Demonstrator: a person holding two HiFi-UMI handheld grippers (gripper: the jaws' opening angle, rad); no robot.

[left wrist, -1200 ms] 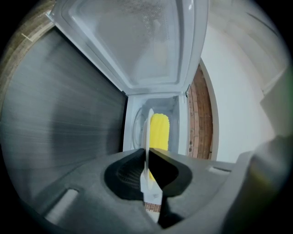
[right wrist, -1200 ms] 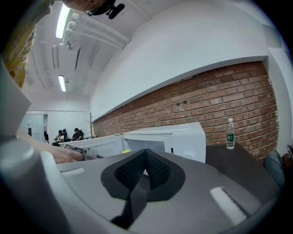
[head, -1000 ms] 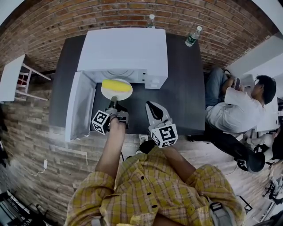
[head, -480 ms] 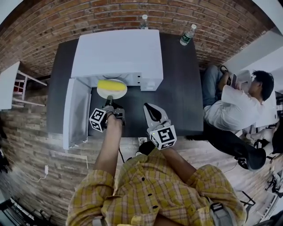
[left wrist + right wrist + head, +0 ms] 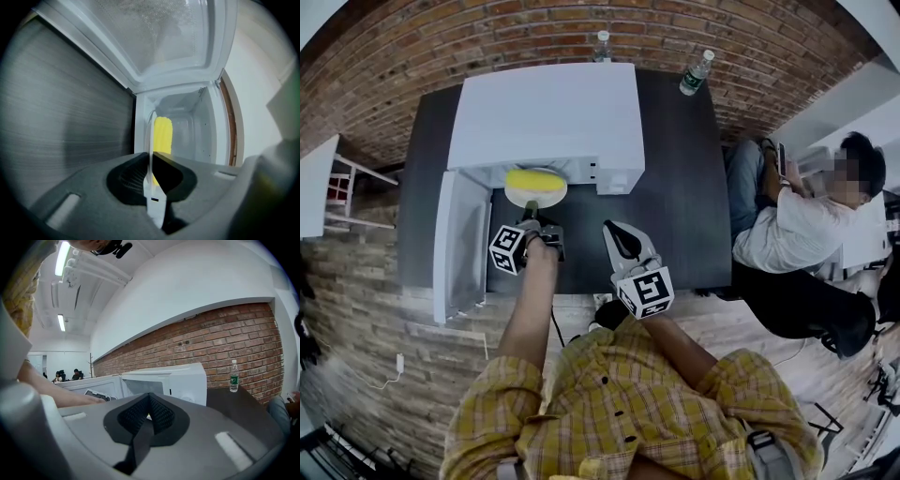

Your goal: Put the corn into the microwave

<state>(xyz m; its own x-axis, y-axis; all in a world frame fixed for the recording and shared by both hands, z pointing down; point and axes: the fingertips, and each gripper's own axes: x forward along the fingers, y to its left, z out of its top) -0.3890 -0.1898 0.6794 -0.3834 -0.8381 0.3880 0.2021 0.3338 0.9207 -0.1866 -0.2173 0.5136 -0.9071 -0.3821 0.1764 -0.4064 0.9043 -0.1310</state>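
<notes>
L gripper point(image 5: 532, 217): jaws clamped on near rim of white plate point(image 5: 517, 197). In its own view the plate shows edge-on, a thin white line running up from betw. the pads, so its face can't be read there. Corn point(image 5: 535, 179) lies across the plate, yellow, one cob. In the left gripper view only its upper part clears the jaw bodies, lower end cut off behind them.

Plate sits at the mouth of the microwave point(image 5: 546, 112). From the head view the far rim disappears under the oven's top edge, so depth inside is unclear. Can't tell whether the plate touches the cavity floor or hangs above it. Door point(image 5: 461, 244) is swung wide to the left, seen nearly edge-on from above. It fills the top of the left gripper view (that camera is rolled on its side).

R gripper point(image 5: 149, 404): jaws pressed together, nothing betw. them, held over the table point(image 5: 680, 187) front edge, well right of the plate. Its view shows the microwave's outside only. Corn & plate are not visible there, and the person's left forearm cuts across the left side.

Two bottles point(image 5: 602, 44) at the table's back edge by the brick wall. Seated person at right, partly cut off by frame edge.
</notes>
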